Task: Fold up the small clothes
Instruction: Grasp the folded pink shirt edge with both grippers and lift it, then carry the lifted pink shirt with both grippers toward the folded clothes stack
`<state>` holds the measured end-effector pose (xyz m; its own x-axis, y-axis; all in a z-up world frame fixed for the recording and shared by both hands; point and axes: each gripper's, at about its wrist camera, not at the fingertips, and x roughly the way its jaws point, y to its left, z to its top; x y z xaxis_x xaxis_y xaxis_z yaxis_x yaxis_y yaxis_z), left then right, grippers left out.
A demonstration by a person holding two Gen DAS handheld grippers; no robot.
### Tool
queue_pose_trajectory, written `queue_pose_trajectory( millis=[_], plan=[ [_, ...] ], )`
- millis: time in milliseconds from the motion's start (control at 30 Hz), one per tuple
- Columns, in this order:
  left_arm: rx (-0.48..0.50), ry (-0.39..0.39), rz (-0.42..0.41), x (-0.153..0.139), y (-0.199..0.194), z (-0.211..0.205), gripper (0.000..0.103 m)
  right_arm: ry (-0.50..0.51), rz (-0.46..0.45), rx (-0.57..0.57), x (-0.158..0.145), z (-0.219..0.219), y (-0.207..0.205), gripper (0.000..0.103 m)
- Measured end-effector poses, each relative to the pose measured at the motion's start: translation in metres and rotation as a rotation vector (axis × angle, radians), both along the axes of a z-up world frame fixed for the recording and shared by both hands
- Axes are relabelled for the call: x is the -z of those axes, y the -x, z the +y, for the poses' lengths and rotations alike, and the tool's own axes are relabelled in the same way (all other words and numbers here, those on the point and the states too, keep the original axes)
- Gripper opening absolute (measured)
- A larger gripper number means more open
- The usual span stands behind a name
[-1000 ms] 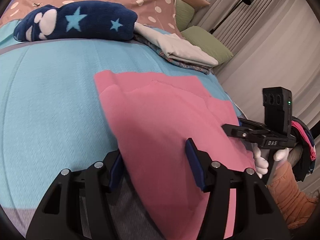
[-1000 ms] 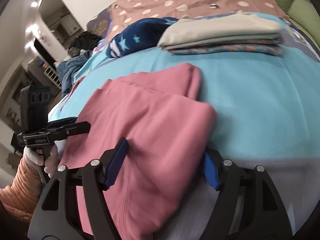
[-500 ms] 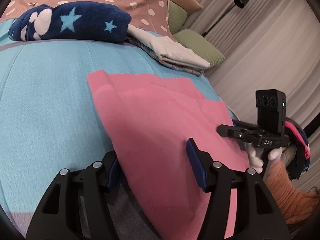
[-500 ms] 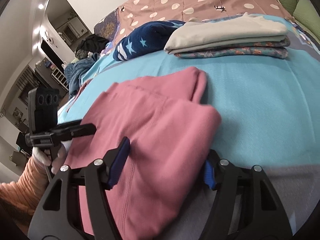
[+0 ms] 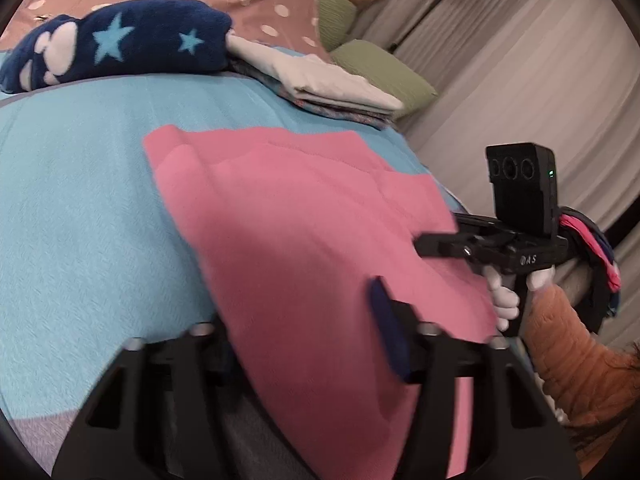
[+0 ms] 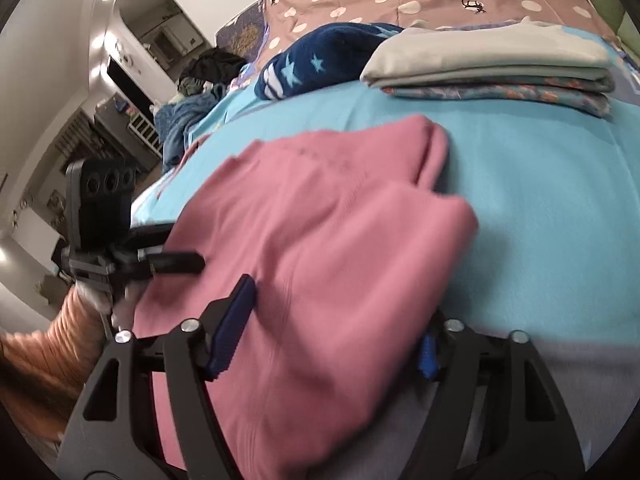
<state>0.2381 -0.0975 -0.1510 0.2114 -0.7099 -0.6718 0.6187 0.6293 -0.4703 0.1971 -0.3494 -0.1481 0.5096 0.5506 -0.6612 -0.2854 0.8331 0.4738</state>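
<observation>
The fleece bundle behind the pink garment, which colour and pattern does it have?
The fleece bundle is navy with light blue stars and white paw prints, clearest in the left wrist view.

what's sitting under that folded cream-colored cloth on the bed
A folded floral-patterned cloth lies directly under the cream cloth, on the blue bedcover. Only its edges show; anything between or beneath the layers is covered.

My left claw (image 5: 308, 344) and right claw (image 6: 332, 332) straddle the sweatshirt (image 5: 304, 216) on the bed (image 5: 80, 208); folded clothes (image 5: 320, 84) lie far behind it.
</observation>
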Motion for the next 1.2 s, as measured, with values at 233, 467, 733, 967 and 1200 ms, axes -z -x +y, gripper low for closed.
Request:
queue_pose_trajectory(
  millis=[233,467,733,967,1200],
  plan=[
    [-0.057,-0.049,-0.130,-0.029,0.019,-0.009,0.023,0.082,-0.085,0.120,-0.023,0.015,0.016,0.020],
    [-0.079,-0.066,-0.321,-0.095,0.063,-0.018,0.022,0.218,-0.340,0.195,-0.093,0.035,0.077,0.019],
    [-0.087,-0.025,-0.503,-0.156,0.107,-0.040,0.021,0.284,-0.572,0.285,-0.158,0.031,0.137,0.019],
    [-0.050,-0.003,-0.570,-0.189,0.117,-0.060,0.021,0.281,-0.625,0.355,-0.187,0.004,0.159,0.019],
    [-0.023,-0.017,-0.608,-0.209,0.098,-0.089,0.021,0.322,-0.653,0.394,-0.207,-0.012,0.148,0.019]
  ],
)
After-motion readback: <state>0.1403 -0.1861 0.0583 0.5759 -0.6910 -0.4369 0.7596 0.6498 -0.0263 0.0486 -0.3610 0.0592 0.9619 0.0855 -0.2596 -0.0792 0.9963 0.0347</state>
